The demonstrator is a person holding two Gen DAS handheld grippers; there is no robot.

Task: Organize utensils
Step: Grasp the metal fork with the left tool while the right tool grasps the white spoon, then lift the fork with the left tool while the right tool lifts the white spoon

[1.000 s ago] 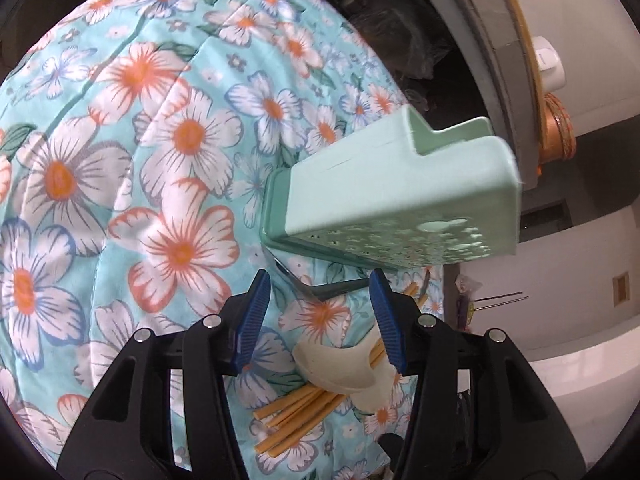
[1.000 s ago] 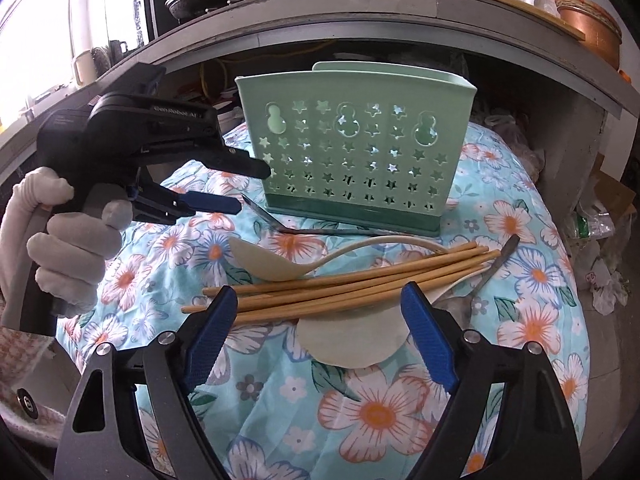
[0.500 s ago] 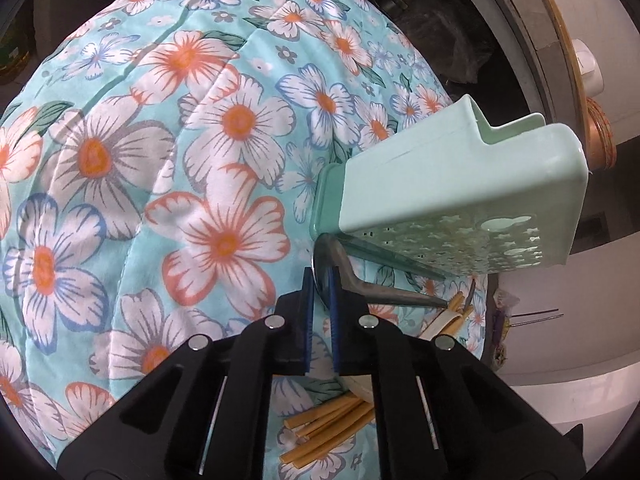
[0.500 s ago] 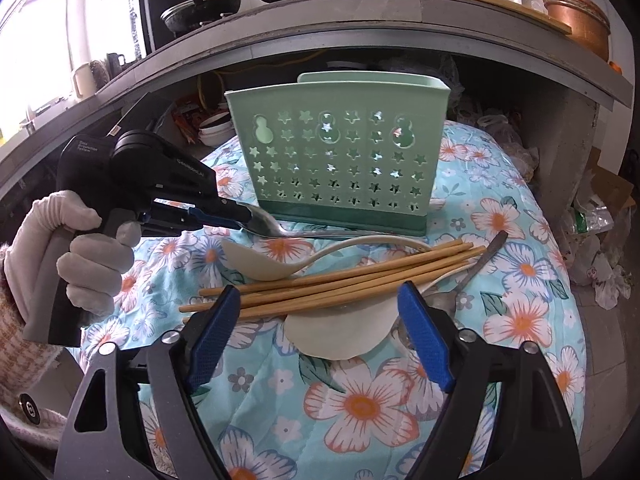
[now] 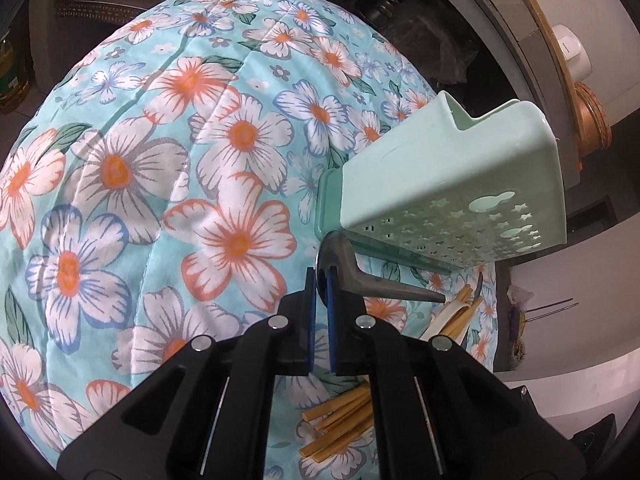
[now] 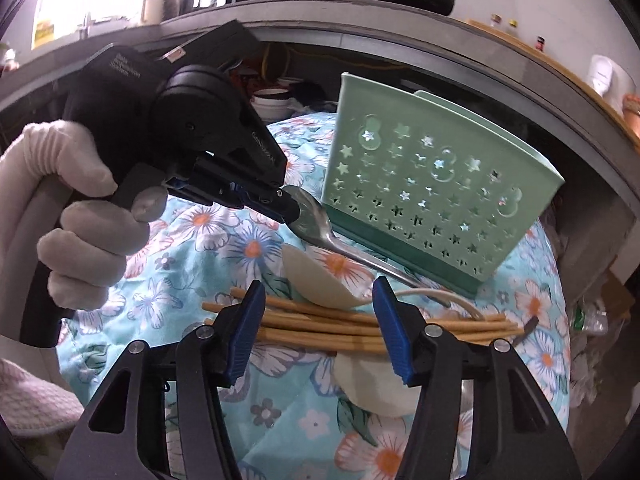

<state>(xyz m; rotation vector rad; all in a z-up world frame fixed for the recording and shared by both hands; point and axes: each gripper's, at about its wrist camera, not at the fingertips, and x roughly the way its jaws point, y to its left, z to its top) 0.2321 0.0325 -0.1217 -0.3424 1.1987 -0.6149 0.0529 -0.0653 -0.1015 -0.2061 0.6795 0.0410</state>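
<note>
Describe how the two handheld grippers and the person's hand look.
Both grippers, left gripper and right gripper, have black plastic bodies, blue finger pads and silver screws. The left's housing carries small white lettering. The left hand wears a white glove, with a pinkish-white knitted sleeve below.

metal spoon (image 6: 316,220) lifted by its bowl before the upright green star-holed caddy (image 6: 432,184); chopsticks (image 6: 320,324) flat.
</note>
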